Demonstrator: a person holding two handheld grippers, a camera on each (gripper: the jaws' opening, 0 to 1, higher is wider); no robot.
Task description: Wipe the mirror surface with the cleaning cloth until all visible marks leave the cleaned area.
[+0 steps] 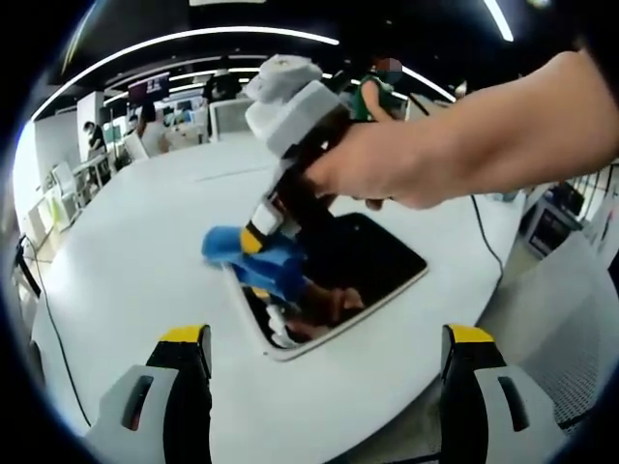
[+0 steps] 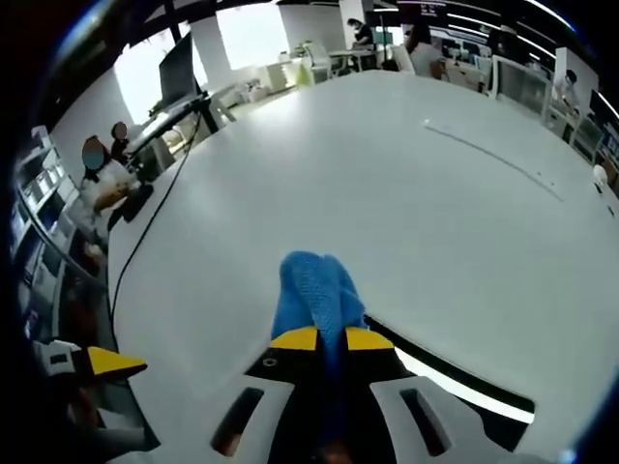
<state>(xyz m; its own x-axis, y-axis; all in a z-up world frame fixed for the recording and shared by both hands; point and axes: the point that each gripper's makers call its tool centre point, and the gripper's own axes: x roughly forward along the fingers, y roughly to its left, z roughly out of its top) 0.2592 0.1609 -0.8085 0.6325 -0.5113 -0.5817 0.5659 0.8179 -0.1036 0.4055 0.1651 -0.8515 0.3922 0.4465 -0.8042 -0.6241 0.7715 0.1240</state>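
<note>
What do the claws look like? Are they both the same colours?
Yes, they match. The left claw has two chunky pale grey jaws with dark slots and bright yellow tips over black pads. The right claw has the same yellow tips, black inner parts and pale grey slotted jaws. Seen from the left gripper view, it has a dark body with a white blocky top, and the person's arm holding it is bare, with no sleeve.

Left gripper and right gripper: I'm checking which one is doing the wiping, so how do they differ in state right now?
The left gripper stands open with nothing between its jaws, while the right gripper is shut on the blue cloth. The left gripper hangs back above the white table, short of the mirror; the right gripper presses the cloth at the mirror's edge. Both have yellow-tipped jaws.
</note>
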